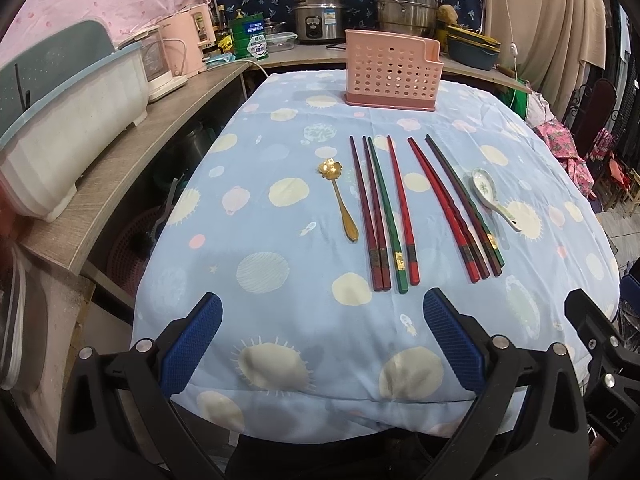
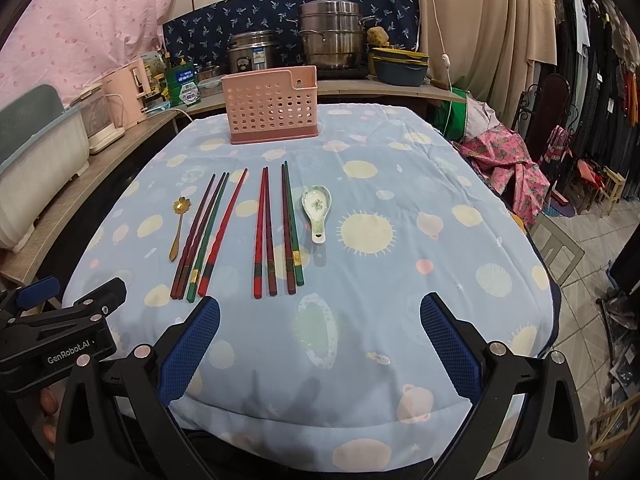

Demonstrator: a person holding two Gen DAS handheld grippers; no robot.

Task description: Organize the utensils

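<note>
A pink perforated utensil holder [image 1: 393,70] [image 2: 272,105] stands upright at the far end of the table. Nearer lie several red, dark and green chopsticks [image 1: 382,216] [image 2: 240,232] in two groups. A gold flower-bowl spoon [image 1: 341,200] [image 2: 179,226] lies left of them, and a white ceramic spoon [image 1: 494,198] [image 2: 317,210] lies right of them. My left gripper [image 1: 322,344] hovers open above the near table edge, short of the left chopstick group. My right gripper [image 2: 320,344] is open too, near the right group, holding nothing.
The table wears a light blue cloth with pale dots [image 1: 280,280] [image 2: 400,280]. A counter on the left carries a white dish bin [image 1: 68,136], a pink kettle [image 1: 188,46] and jars. Steel pots [image 2: 332,36] stand behind the holder. Clothes and chairs [image 2: 560,140] crowd the right.
</note>
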